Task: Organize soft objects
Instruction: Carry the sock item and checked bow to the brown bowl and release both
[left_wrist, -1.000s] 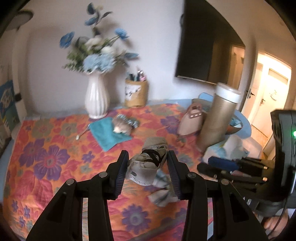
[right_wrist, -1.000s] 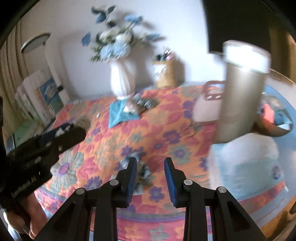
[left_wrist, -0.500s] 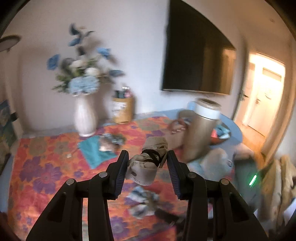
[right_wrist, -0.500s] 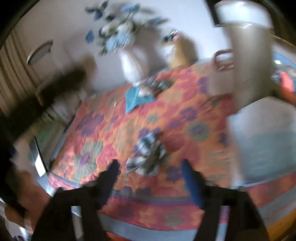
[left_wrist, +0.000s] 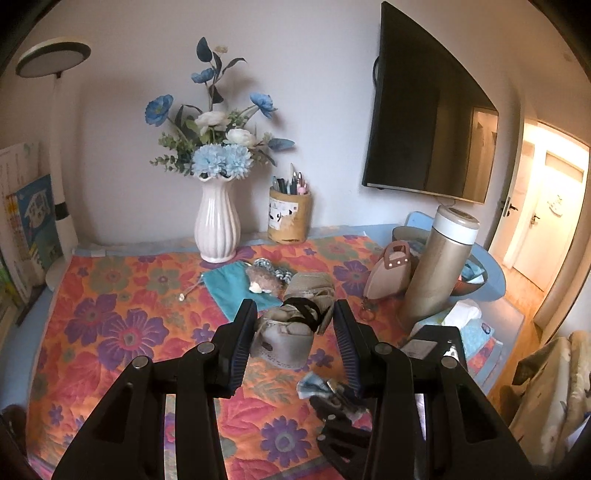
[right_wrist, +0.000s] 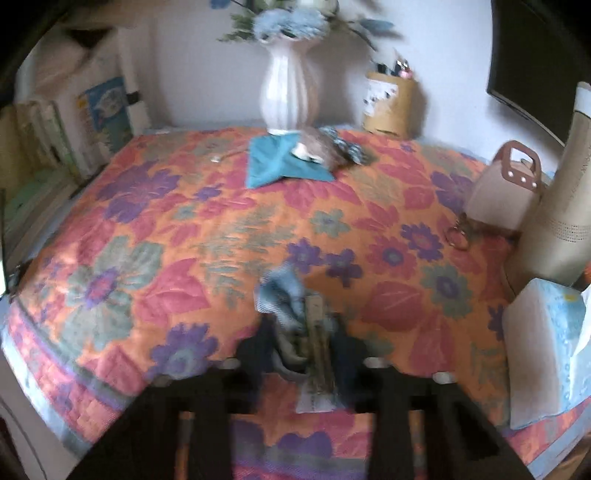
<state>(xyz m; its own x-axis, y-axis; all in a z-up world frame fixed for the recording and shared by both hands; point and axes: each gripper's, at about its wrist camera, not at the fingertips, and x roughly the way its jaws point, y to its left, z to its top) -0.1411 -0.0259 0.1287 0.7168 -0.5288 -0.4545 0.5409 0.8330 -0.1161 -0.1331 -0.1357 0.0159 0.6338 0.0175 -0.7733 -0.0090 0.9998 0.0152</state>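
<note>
Item: rolled beige bundle (left_wrist: 291, 330) — clamped in my left gripper (left_wrist: 293, 339), held above the floral cloth (left_wrist: 122, 317), long axis running away from me toward the white vase (left_wrist: 217, 221).

Item: blue striped fabric (right_wrist: 286, 302) — at the cloth's near edge, between my right gripper's (right_wrist: 303, 354) closing jaws, long axis pointing away.

Sorted, by my judgement: teal pouch (left_wrist: 236, 286) pile by the vase. Outstanding: both pieces in hand.

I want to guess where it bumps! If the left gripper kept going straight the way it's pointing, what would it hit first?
The left gripper, shut on a beige cloth bundle, points down toward the far part of the table. Probably it would first meet the teal cloth with the fuzzy brown thing on it, before the white vase. Depth is hard to judge.
</note>
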